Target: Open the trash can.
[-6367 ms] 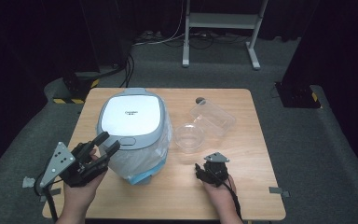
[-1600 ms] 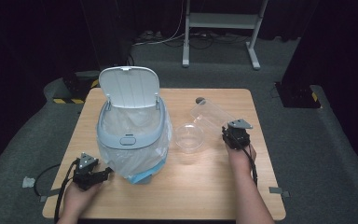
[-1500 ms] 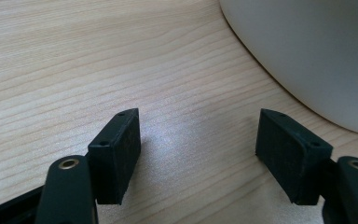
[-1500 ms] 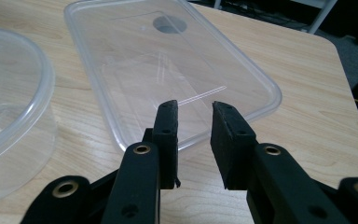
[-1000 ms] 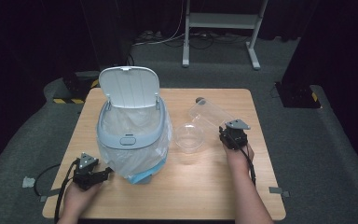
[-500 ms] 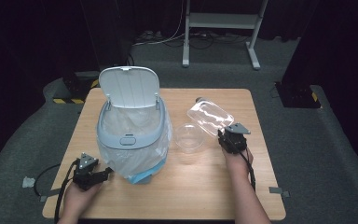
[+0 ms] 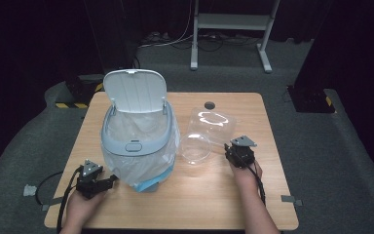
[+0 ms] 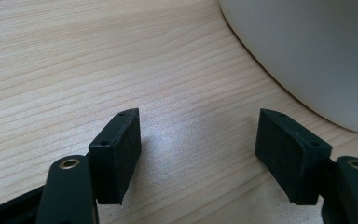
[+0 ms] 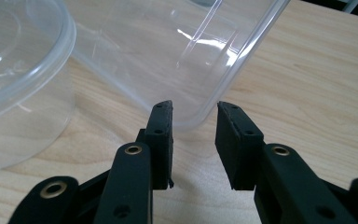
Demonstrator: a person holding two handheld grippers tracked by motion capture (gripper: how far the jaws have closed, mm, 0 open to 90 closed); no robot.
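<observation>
Clear plastic tub (image 7: 213, 128) tipped on my wooden surface (image 7: 272, 195) beside the open-lidded bin (image 7: 139, 141), its rim between my right claw (image 9: 195, 122) jaws (narrow gap, grip unclear), left claw (image 8: 198, 140) wide, empty, resting by bin

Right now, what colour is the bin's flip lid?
Pale grey-blue, standing open; the lid of the bin shows best in the high view.

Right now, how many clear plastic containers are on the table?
2: a round tub lies just right of the lidded bin; a larger rectangular container sits behind it, tilted, its corner between the right gripper jaws. None seems hidden.
</observation>
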